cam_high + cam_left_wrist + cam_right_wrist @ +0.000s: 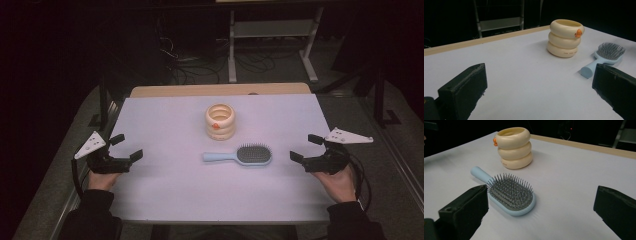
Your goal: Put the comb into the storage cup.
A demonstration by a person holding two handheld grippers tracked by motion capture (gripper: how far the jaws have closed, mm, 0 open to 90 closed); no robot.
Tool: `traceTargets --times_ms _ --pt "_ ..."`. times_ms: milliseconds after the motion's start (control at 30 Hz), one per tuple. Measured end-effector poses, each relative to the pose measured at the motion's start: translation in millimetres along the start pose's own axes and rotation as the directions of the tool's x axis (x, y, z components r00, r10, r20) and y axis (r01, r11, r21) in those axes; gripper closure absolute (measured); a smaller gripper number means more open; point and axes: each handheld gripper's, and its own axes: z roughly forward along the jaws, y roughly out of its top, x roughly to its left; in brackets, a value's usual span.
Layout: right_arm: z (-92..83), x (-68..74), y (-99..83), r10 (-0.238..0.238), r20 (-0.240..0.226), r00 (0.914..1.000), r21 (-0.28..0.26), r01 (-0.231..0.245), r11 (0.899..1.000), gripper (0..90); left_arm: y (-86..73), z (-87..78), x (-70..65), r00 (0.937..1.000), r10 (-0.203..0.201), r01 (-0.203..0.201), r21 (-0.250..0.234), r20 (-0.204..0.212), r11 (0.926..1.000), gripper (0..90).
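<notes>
A light blue hairbrush (pixel 241 155) (pixel 604 56) (pixel 509 193) lies bristles up in the middle of the white table (pixel 165 120), handle pointing left. Just behind it stands a cream ringed cup (pixel 220 121) (pixel 565 38) (pixel 514 147) with a small orange mark on its rim. My left gripper (pixel 126 147) (pixel 539 87) rests open at the table's left edge, nothing between its jaws. At the right edge my right gripper (pixel 306 148) (pixel 541 207) also stands open and empty, aimed at the brush head.
A wooden strip (pixel 220 89) runs along the table's far edge. Beyond it, on the dark floor, are cables (pixel 190 62) and a metal frame (pixel 272 30). Bare tabletop lies between each gripper and the brush.
</notes>
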Motion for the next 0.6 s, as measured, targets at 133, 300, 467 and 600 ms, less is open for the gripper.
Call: traceTargets --times_ms 133,300,467,600 --pt "0.4 0.2 -0.5 -0.002 -0.002 1.0000 0.002 0.002 1.000 0.0 0.0 0.1 -0.5 1.0000 0.002 -0.002 0.003 0.002 1.0000 0.0" --pt "1.0 0.6 -0.8 -0.004 -0.004 1.0000 0.009 0.004 1.000 0.0 0.0 0.5 -0.6 1.0000 0.003 -0.003 0.004 0.003 1.0000 0.0" --pt "-0.3 1.1 -0.8 -0.003 -0.003 1.0000 0.003 0.003 1.000 0.0 0.0 2.3 -0.4 1.0000 0.000 0.000 0.011 0.002 0.9999 0.0" --pt "0.0 1.4 -1.0 -0.004 -0.001 1.0000 0.007 0.004 1.000 0.0 0.8 2.9 -1.9 1.0000 0.004 -0.004 0.015 0.003 0.9999 0.0"
